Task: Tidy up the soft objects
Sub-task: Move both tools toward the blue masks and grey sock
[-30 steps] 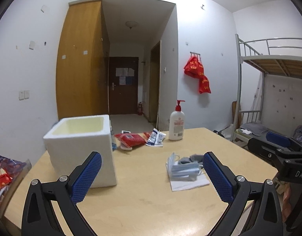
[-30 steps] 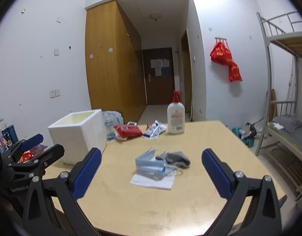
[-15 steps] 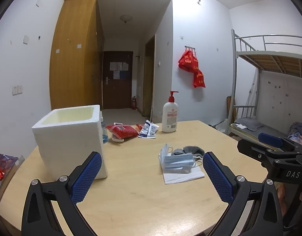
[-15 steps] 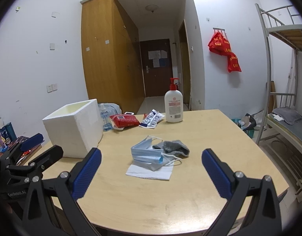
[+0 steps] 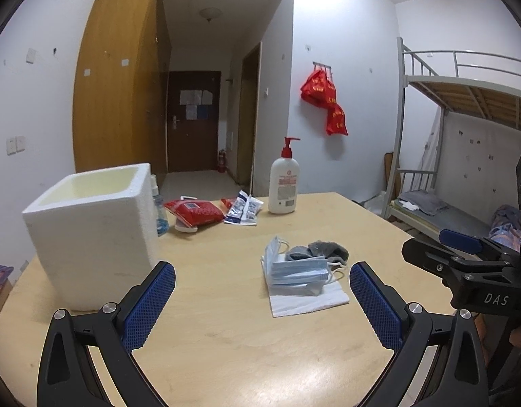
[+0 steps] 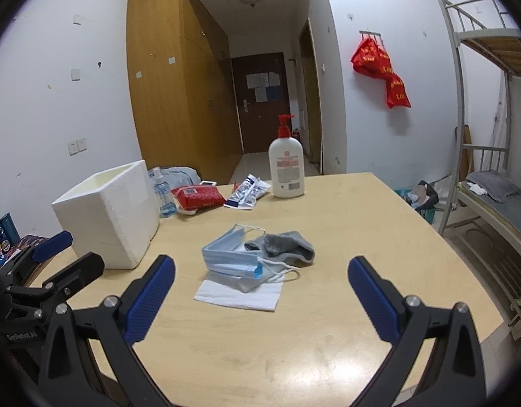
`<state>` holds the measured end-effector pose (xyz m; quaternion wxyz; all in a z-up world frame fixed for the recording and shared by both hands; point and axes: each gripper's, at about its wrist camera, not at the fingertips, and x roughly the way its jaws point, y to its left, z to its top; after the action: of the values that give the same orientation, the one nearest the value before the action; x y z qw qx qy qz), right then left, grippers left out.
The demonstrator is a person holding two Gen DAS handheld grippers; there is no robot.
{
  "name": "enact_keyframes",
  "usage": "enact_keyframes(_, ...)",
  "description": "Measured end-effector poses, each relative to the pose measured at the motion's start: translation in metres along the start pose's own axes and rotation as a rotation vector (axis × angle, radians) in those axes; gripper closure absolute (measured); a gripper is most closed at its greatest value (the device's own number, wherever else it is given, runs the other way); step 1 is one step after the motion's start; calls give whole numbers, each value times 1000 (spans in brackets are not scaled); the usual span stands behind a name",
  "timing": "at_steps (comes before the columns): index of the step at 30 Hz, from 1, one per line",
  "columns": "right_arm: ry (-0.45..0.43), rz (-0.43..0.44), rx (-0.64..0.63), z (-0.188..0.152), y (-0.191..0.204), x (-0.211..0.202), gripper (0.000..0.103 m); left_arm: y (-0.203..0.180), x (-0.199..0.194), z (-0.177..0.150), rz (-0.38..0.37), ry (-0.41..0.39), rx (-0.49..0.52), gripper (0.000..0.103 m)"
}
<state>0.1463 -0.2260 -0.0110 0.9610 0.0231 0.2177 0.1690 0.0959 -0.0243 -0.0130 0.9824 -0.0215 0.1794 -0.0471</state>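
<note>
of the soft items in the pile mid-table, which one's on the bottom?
The white tissue: it lies flat on the table, with the blue face masks stacked on it. The grey sock sits behind, against the masks.

My two wrist cameras look forward over the table [image 5: 226, 322], left one nearer the foam box [image 5: 91, 230]; both share the masks [image 6: 233, 261] ahead.

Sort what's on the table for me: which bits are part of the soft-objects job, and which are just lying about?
Job: face masks, grey sock, white tissue, probably the foam box.

Lying about: pump bottle, red packet, blue-white sachets, small spray bottle.
</note>
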Motion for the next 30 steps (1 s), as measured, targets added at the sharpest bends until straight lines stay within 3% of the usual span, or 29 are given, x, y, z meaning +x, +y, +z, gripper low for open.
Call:
enact_keyframes(18, 99, -35, 32, 12, -43, 56, 0, -9, 82, 11, -42, 117, -24, 0)
enact_keyframes(30, 186, -28, 43, 15, -58, 99, 0, -11, 133, 12, -27, 206, -42, 0)
